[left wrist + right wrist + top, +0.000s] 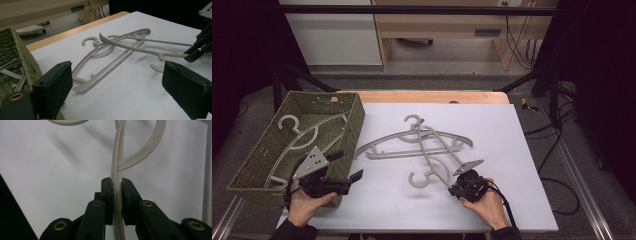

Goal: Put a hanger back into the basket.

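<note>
High view: the right gripper (458,181) sits near the front edge of the white desk (522,200), clamped onto the arm of a grey plastic hanger (432,162) that lies crosswise over a second hanger (412,142) mid-desk. The left gripper (346,167) hovers by the woven basket (354,127) at the left edge, jaws wide apart, holding nothing (one hanger already lies inside the basket).

Left gripper view: both pads spread wide, the hangers beyond them, the top one tilted up off the desk.

Right gripper view: pads pinch the hanger's thin arm tight, right below where the curved brace joins it.

My worry: that grip is way out at one end, so the hanger could swivel or slip, and its hook might snag the hanger underneath and drag it along.
</note>
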Tool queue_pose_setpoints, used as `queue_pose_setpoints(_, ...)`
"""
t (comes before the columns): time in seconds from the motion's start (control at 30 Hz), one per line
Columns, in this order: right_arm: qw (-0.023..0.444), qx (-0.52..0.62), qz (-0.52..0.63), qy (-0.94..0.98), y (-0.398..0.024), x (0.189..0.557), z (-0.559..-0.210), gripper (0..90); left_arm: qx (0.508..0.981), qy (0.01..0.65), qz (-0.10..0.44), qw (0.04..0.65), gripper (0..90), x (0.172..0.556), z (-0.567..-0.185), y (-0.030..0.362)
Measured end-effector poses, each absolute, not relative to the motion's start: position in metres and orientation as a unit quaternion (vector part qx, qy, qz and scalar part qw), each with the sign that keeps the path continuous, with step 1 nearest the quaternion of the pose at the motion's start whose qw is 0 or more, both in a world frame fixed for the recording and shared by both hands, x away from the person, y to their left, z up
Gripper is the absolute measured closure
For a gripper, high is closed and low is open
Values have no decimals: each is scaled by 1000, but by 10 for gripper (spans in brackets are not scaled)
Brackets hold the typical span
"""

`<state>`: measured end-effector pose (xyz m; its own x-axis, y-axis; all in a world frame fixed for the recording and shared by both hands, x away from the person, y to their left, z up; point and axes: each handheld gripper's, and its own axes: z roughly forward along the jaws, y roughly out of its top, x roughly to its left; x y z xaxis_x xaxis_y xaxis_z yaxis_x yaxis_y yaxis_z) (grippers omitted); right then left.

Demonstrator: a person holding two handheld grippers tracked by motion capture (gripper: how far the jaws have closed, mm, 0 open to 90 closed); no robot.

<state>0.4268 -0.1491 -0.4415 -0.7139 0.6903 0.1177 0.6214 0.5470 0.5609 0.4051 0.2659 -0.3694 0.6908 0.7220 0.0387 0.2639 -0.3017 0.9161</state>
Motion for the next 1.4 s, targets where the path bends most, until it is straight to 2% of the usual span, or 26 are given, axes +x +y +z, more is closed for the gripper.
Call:
queue_pose_setpoints(0.57,29,340,366,866,-172,419,-412,820,788,297,234,487,94,402,-369,259)
queue_pose_setpoints(1.17,-51,225,387,893,-151,404,-402,819,856,201,224,420,75,393,-381,222)
queue_pose_setpoints(1.4,-75,199,382,899,-144,402,-405,819,877,163,236,386,76,391,-390,208)
